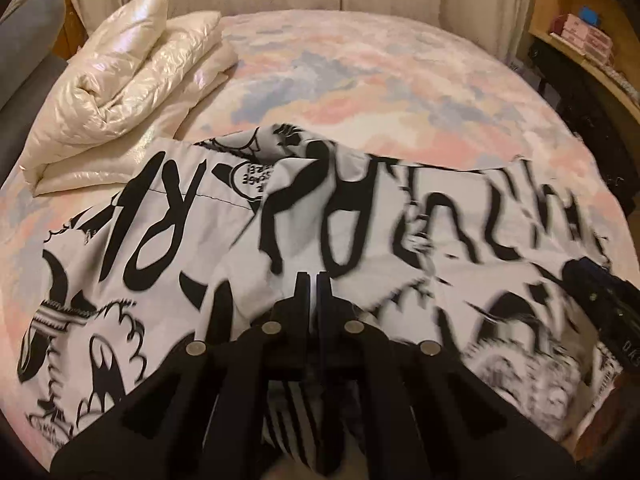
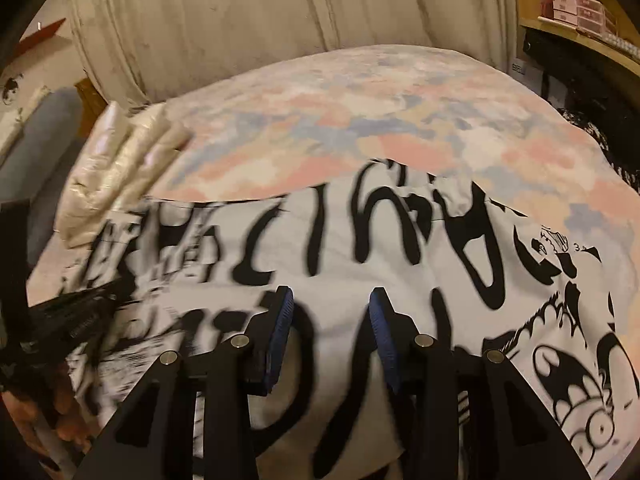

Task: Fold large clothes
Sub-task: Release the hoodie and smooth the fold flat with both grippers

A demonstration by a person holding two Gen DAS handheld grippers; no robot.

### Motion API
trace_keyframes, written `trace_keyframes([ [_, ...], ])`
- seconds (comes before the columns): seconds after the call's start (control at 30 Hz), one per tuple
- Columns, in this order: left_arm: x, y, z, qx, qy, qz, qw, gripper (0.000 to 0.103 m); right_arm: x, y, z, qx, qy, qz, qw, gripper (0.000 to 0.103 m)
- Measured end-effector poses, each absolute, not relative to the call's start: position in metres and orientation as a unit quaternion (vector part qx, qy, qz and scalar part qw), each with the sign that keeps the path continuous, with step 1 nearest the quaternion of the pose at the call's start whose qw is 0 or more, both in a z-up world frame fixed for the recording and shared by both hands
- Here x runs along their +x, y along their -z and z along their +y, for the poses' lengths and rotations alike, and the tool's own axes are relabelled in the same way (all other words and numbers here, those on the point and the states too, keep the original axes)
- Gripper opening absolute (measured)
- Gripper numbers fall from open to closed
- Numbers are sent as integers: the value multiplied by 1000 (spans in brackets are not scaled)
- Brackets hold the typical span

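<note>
Across the lower half of both wrist views, the large white garment printed with bold black lettering and cartoon figures point(image 1: 360, 216) is spread over the pastel pink-and-blue bedspread point(image 1: 360, 80), laid flat probably so an edge can be carried over in a fold. The left gripper point(image 1: 312, 280) is clenched at the cloth's near edge, though whether fabric is pinched cannot be told; the right gripper point(image 2: 331, 304) is held parted above the cloth, grasping nothing. At upper left, a folded glossy cream puffer jacket point(image 1: 120, 92) is set aside, seemingly already done.
</note>
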State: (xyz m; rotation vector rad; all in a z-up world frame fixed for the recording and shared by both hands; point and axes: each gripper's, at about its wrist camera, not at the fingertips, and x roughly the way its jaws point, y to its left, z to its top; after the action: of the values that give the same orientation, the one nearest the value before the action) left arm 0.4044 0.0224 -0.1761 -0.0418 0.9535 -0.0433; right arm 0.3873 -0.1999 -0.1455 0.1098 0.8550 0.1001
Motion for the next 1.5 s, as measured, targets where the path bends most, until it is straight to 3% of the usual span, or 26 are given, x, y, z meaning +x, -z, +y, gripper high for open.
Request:
trace_keyframes([
  [0.33, 362, 181, -10, -7, 48, 473, 880, 1, 350, 150, -156, 43, -85, 441, 892, 44],
  [0.53, 334, 196, -22, 29, 33, 463, 885, 1, 318, 178, -154, 24, -77, 450, 889, 50],
  [0.87, 308, 186, -15, -7, 31, 466, 884, 1, 297, 186, -165, 47, -72, 482, 872, 65],
  [1.5, 212, 100, 19, -33, 28, 440, 897, 5, 180, 82, -152, 55, -71, 400, 912, 66],
])
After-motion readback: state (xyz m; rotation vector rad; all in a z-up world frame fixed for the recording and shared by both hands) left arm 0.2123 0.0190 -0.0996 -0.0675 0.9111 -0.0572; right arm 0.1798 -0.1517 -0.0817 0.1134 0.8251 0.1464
